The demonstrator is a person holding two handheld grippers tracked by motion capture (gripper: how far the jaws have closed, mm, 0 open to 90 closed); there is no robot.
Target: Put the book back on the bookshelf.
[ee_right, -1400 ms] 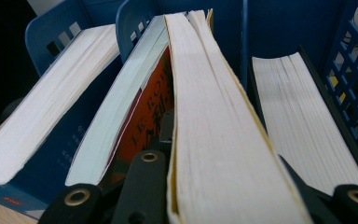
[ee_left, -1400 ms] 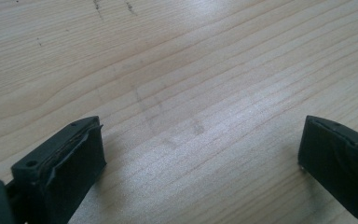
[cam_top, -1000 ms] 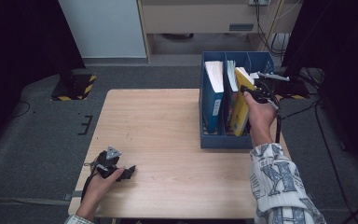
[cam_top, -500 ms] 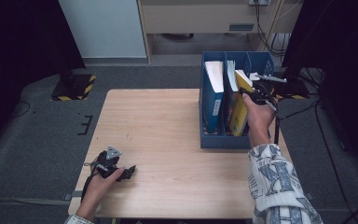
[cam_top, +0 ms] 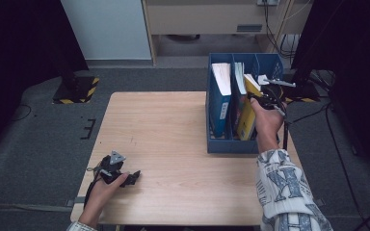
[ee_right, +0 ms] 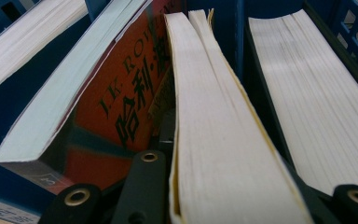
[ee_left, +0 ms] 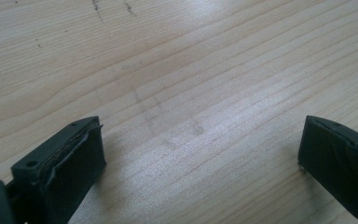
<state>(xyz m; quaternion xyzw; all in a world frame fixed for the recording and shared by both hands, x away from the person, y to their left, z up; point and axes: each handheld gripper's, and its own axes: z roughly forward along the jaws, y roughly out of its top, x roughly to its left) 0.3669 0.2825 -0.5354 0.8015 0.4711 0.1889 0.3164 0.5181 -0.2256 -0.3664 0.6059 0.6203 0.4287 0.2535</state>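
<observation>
A yellow-covered book (cam_top: pixel 247 120) leans in the blue file rack (cam_top: pixel 231 145) at the table's right side. My right gripper (cam_top: pixel 266 98) is shut on its upper edge. In the right gripper view the black jaws of my right gripper (ee_right: pixel 233 179) press on both sides of the yellow book's cream page block (ee_right: pixel 219 116). An orange book (ee_right: pixel 121 107) leans to its left and another thick book (ee_right: pixel 317 93) stands to its right. My left gripper (cam_top: pixel 133 177) rests on the table (cam_top: pixel 173 130) near the front left. Its jaws (ee_left: pixel 200 154) stand open over bare wood.
A blue-covered book (cam_top: pixel 220 96) stands in the rack's left slot. A cable (cam_top: pixel 285 137) trails from the right gripper along the rack's right side. Dark stands and cables sit on the floor beyond the table's right edge.
My right hand has edged slightly away from the person, with the yellow book still gripped. The left gripper has stayed where it was.
</observation>
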